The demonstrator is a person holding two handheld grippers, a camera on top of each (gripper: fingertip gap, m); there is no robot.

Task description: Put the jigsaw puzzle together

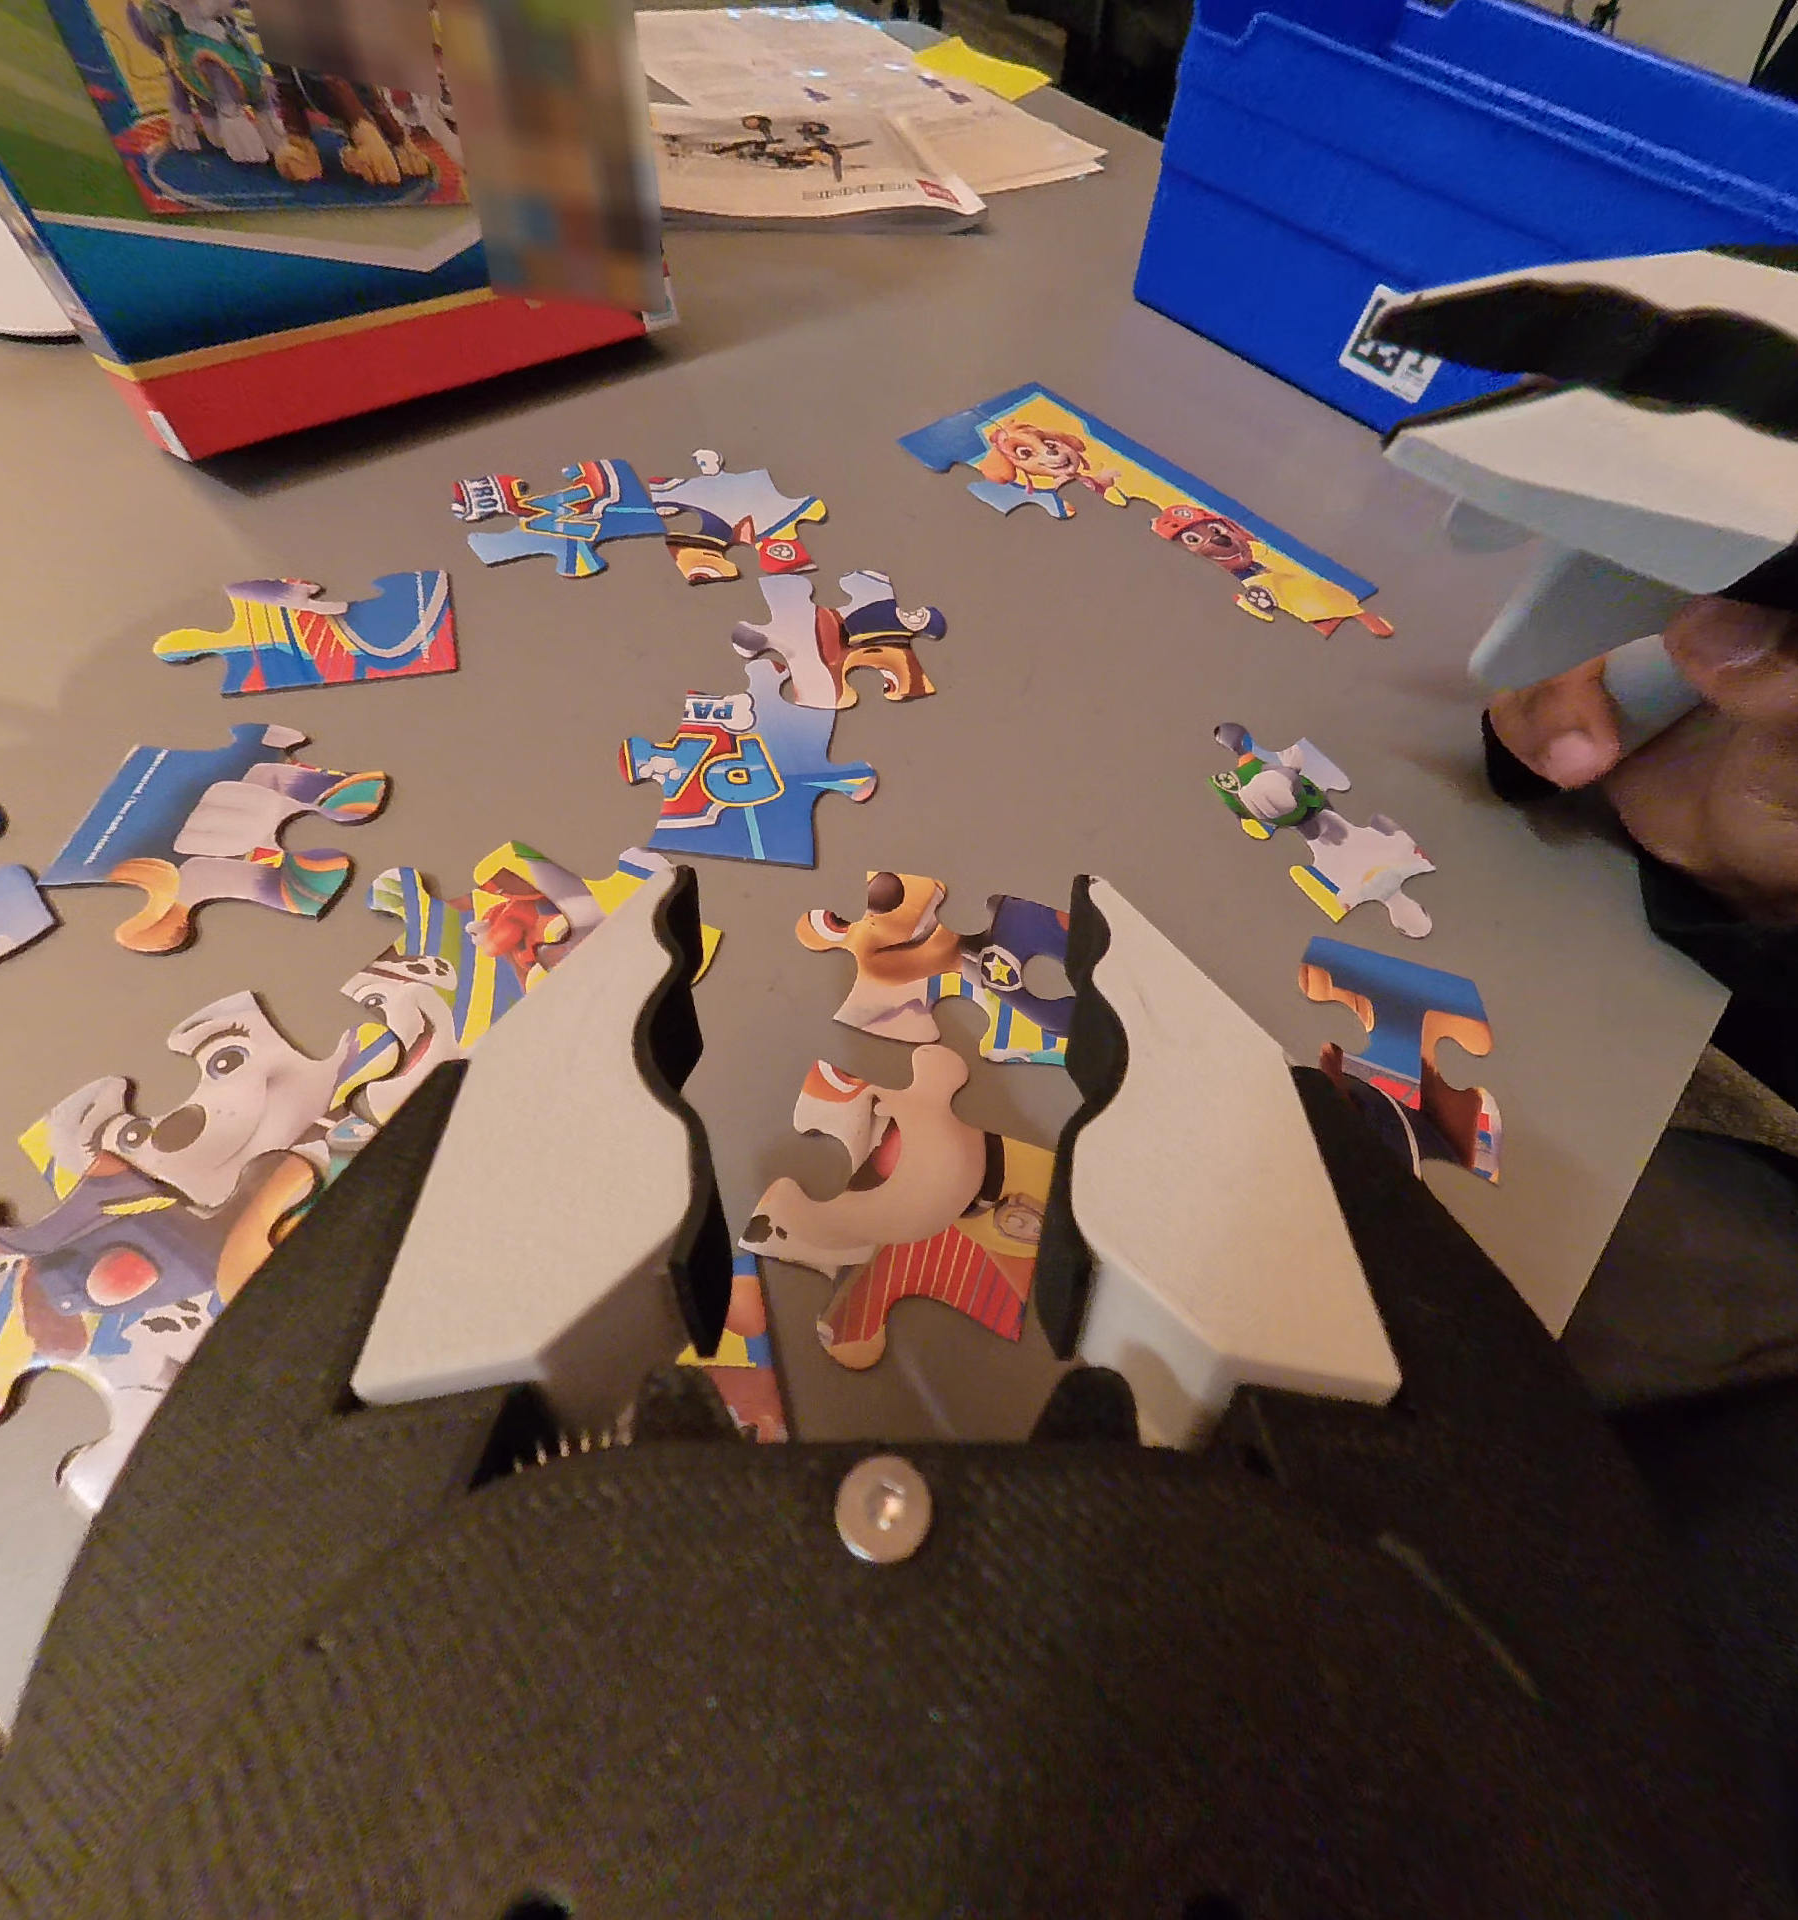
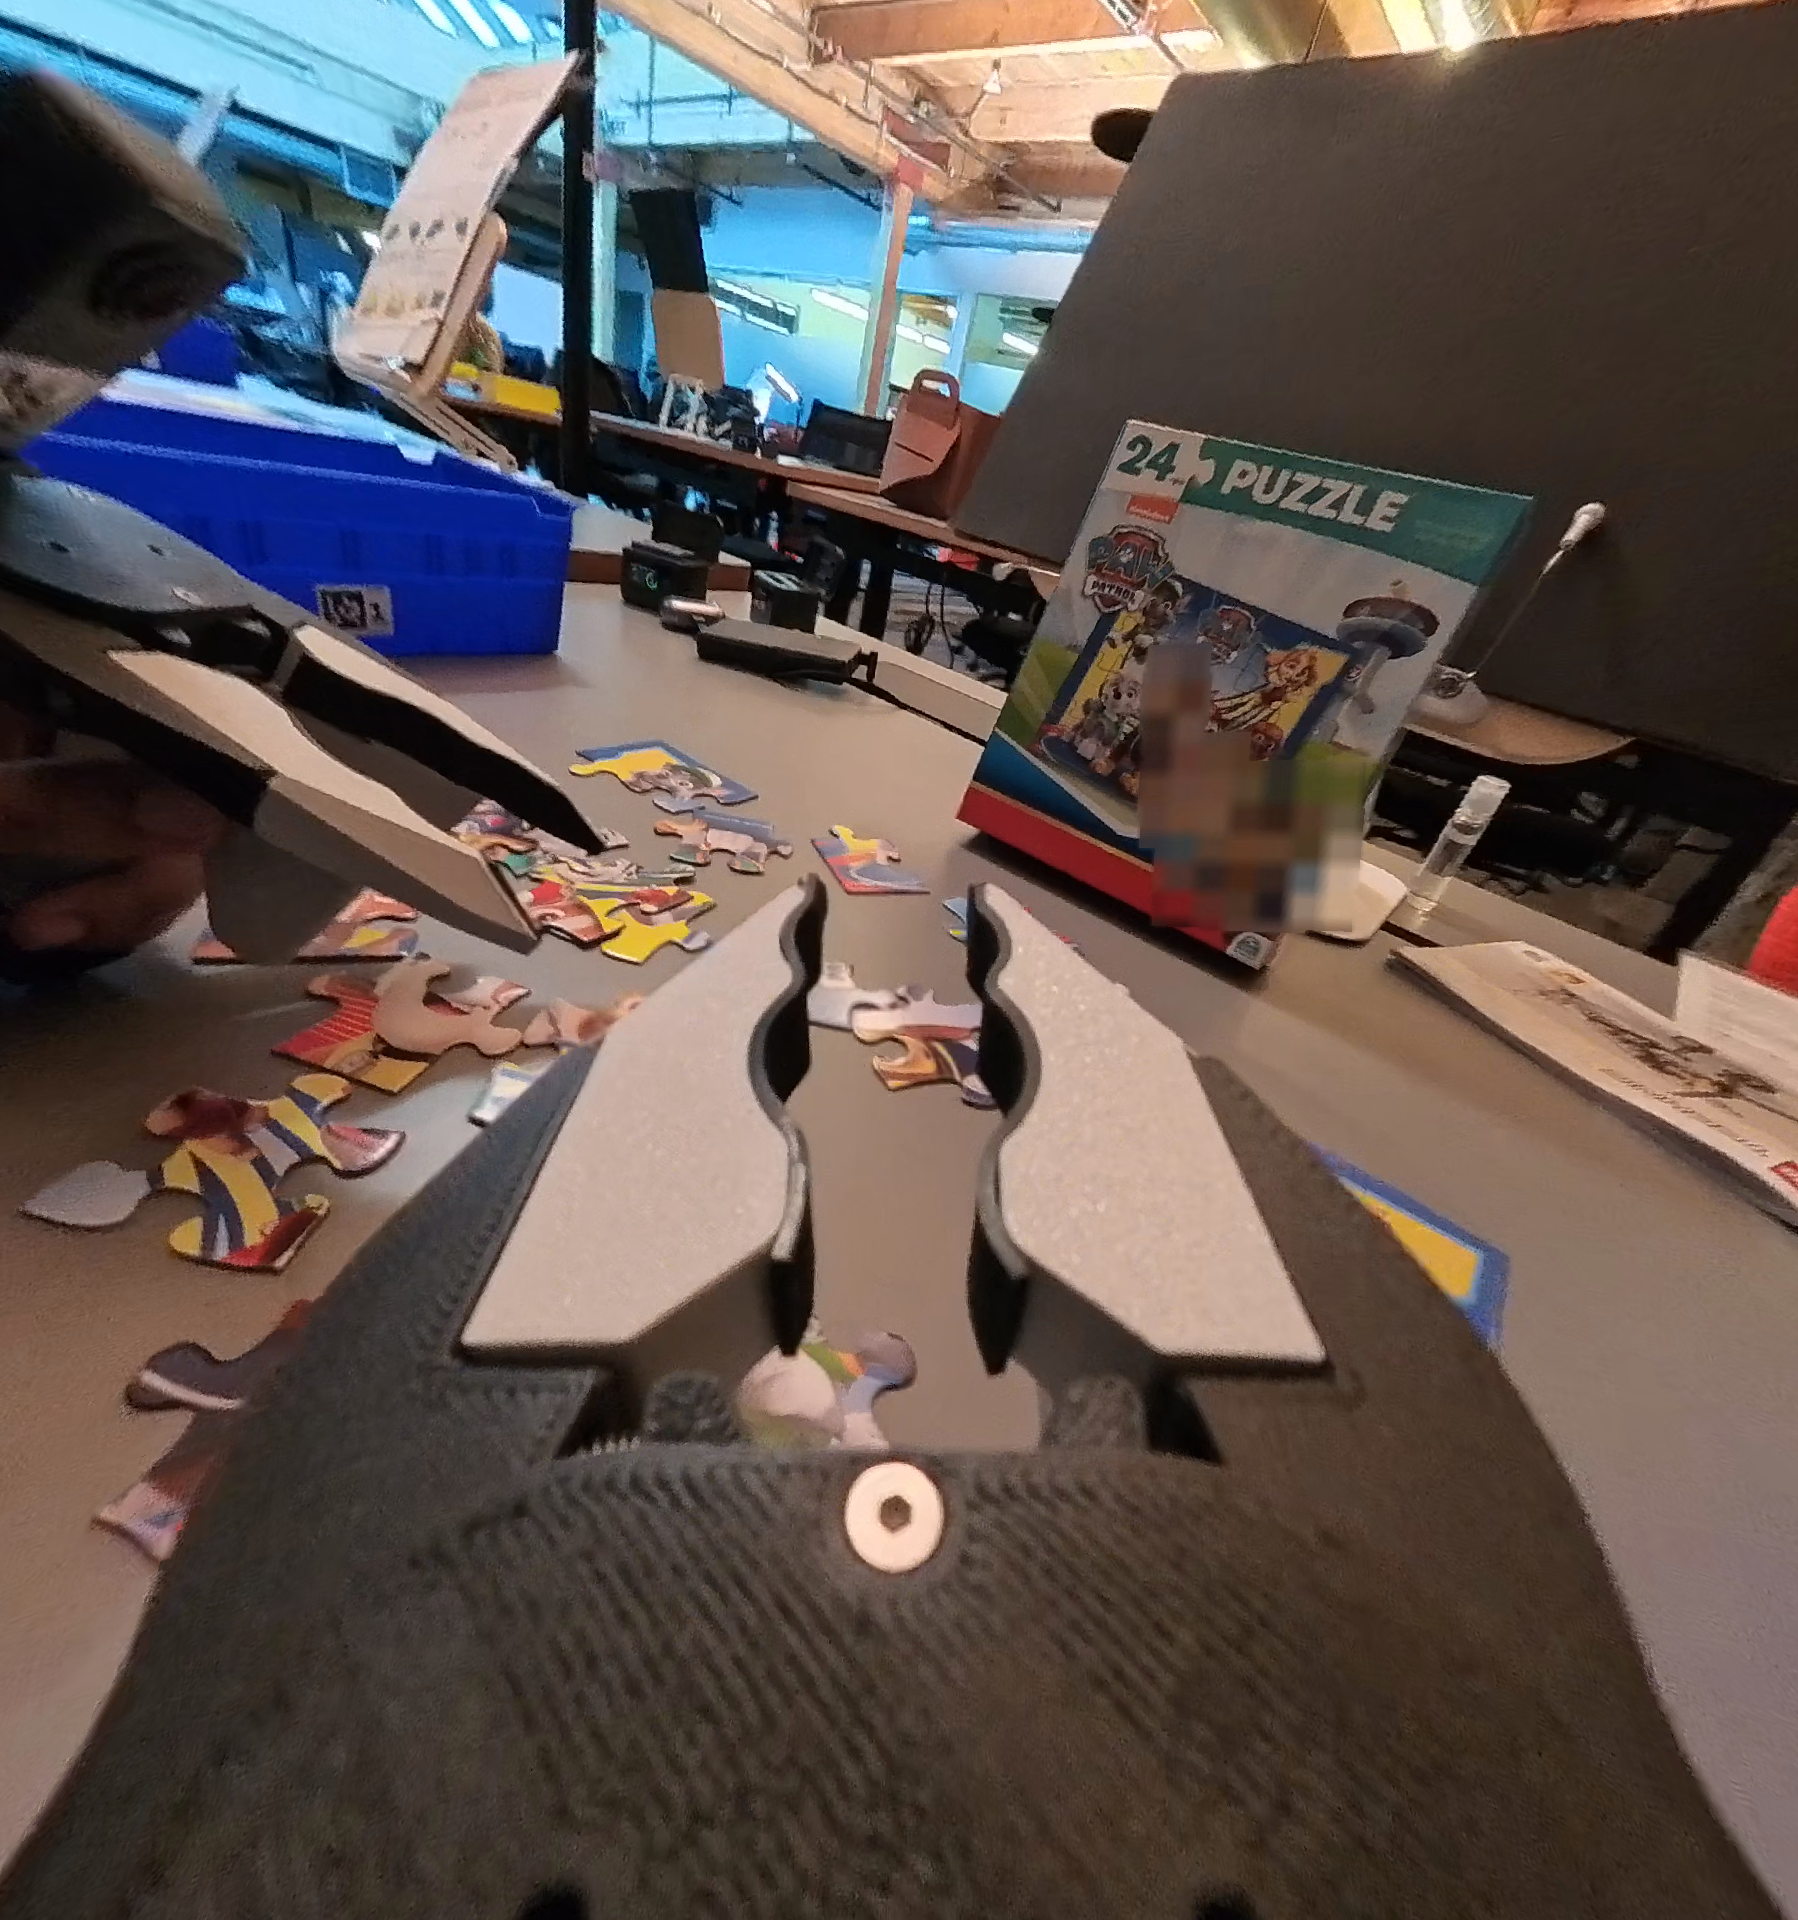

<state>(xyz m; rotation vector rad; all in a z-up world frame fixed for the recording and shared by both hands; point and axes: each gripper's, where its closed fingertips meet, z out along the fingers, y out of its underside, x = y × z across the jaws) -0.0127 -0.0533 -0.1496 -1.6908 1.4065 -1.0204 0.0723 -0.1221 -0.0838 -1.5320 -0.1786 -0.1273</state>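
Note:
Several loose cartoon-dog puzzle pieces lie scattered on a grey table (image 1: 1082, 675). My left gripper (image 1: 882, 885) is open wide and empty, hovering low over the pieces. A tan dog-face piece (image 1: 900, 961) and a laughing-dog piece (image 1: 905, 1184) lie flat on the table between its fingers, untouched. My right gripper (image 2: 895, 891) is open with a narrower gap and holds nothing; a dog piece (image 2: 921, 1039) lies on the table beyond its tips. The left gripper also shows in the right wrist view (image 2: 552, 883), and the right gripper in the left wrist view (image 1: 1394, 379), held by a hand (image 1: 1726, 748).
A joined strip of edge pieces (image 1: 1144, 509) lies far right. The puzzle box (image 1: 303, 260) stands at the back left, also seen in the right wrist view (image 2: 1238, 675). A blue bin (image 1: 1446, 156) and a booklet (image 1: 822, 135) are at the back.

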